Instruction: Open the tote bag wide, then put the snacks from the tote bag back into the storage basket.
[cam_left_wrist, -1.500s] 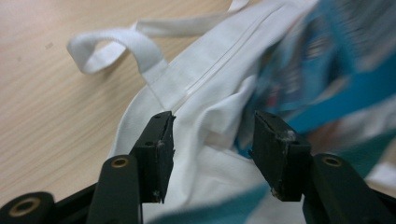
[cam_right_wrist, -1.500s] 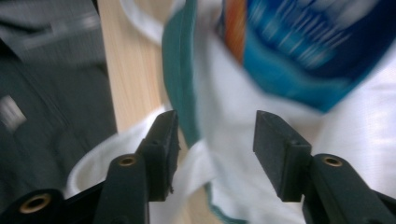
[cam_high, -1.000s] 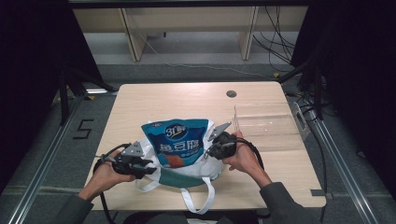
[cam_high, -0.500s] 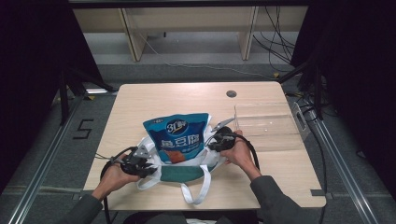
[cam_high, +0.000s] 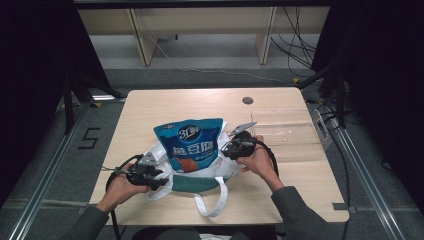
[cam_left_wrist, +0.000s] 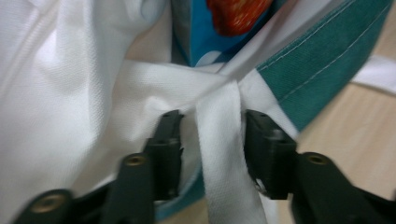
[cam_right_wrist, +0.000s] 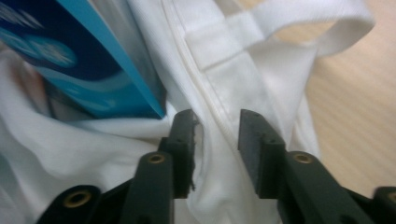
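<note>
Currently the step in hand looks like letting go of the tote bag (cam_high: 200, 176) now that the blue snack pouch (cam_high: 190, 145) stands inside it, at the near middle of the table (cam_high: 280, 107). To be done well, both sides should be freed evenly and each gripper backed straight out along its own jaws, so no cloth is dragged and the pouch is not tipped; the loose white strap (cam_high: 210, 202) hanging toward the near table edge should be left alone. Left gripper (cam_left_wrist: 212, 140): jaws part-spread and just been opening; a white handle strap (cam_left_wrist: 219, 154) runs between them, with a visible gap to each pad, so it is bracketed rather than pinched. Right gripper (cam_right_wrist: 217, 140): jaws likewise part-spread and just been opening, straddling the bag's white rim seam (cam_right_wrist: 205, 100); the left pad seems to brush the cloth, the right pad stands apart from it. Nothing appears clamped on either side. In the high view the grippers sit at the bag's left and right edges, near the pouch.
</note>
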